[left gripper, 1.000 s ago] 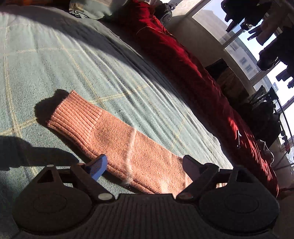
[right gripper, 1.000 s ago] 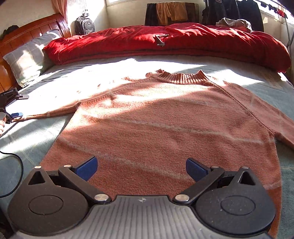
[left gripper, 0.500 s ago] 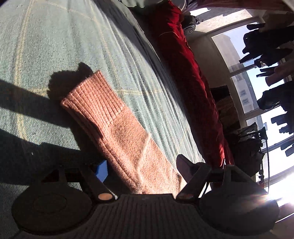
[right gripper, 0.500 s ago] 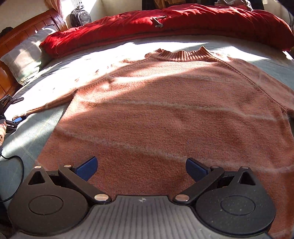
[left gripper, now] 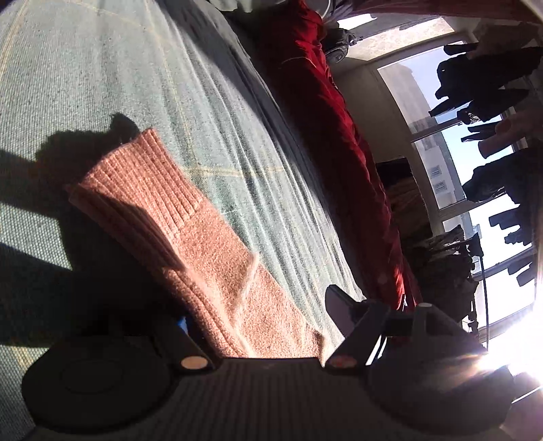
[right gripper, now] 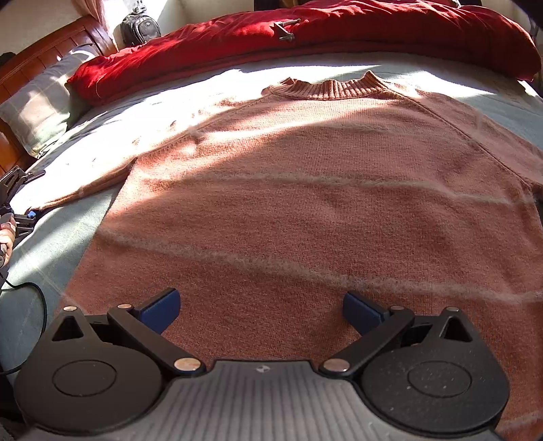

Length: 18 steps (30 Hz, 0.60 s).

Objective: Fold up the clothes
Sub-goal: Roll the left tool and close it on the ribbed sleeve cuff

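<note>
both hand-held grippers stand with their jaws spread wide and nothing pinched. right gripper (right gripper: 260, 310) hangs low over the bottom hem of the pink sweater (right gripper: 315, 210), its blue pads (right gripper: 159, 307) apart above the knit, not clearly touching it. left gripper (left gripper: 261, 315) sits at the sleeve (left gripper: 190, 230), which runs between its two fingers; whether either finger touches the knit cannot be told, since the near finger lies in deep shadow with only a bit of blue showing.

the sweater lies spread flat, front up, across the middle of the bed (right gripper: 51, 257), ribbed collar (right gripper: 325, 90) toward the far edge, faint pale stripes across the body. the sleeve stretches out toward the headboard end, its ribbed cuff (left gripper: 135, 176) flat on the green-grey checked bedcover (left gripper: 85, 74), in sun with a dark shadow beside it.

in the right wrist view the left gripper (right gripper: 18, 203) shows small at the left edge, a person's hand (right gripper: 6, 234) on it, a black cable (right gripper: 30, 288) trailing over the cover.

along the far edge of the bed lies a long red quilt (right gripper: 305, 34). a pillow (right gripper: 37, 108) rests by the wooden headboard (right gripper: 51, 51), a dark backpack (right gripper: 141, 30) behind it. clothes hang dark against the bright window (left gripper: 475, 142).
</note>
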{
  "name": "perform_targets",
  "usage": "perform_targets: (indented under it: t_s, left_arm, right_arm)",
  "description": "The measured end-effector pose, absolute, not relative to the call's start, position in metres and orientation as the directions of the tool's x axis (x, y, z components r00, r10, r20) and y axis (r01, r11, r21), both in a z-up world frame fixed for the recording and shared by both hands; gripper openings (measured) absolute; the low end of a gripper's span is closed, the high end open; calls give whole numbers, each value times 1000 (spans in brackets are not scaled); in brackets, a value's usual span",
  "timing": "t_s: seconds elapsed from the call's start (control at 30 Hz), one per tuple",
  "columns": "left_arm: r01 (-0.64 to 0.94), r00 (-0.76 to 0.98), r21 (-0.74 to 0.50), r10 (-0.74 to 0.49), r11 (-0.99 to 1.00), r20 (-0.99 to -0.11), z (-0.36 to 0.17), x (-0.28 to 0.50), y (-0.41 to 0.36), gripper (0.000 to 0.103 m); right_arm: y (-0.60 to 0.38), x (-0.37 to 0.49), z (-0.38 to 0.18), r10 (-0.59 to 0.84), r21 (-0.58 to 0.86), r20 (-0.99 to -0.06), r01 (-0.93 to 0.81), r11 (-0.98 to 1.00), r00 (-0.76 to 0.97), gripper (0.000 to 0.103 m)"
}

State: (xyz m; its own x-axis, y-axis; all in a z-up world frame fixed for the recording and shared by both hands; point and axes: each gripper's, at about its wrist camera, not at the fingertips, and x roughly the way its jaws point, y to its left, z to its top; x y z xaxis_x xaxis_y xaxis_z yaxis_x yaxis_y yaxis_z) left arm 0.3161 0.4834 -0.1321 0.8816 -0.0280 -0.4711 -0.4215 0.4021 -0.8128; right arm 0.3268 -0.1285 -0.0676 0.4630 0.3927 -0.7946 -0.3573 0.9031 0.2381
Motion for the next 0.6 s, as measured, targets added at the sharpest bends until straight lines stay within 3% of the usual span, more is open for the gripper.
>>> perform_targets:
  t_s: [0.2, 0.37, 0.6]
  left_arm:
    - [-426, 876, -762, 12, 487, -483, -130, 307, 468, 73]
    - [-495, 847, -757, 41, 428, -530, -140, 288, 475, 15]
    - [-491, 863, -820, 35, 295, -504, -155, 281, 488, 12]
  right_arm:
    - [-129, 324, -70, 384, 228, -796, -356, 906, 467, 103]
    - [-133, 324, -71, 386, 238, -795, -346, 908, 467, 103]
    - [-133, 324, -71, 380, 230, -799, -347, 909, 466, 103]
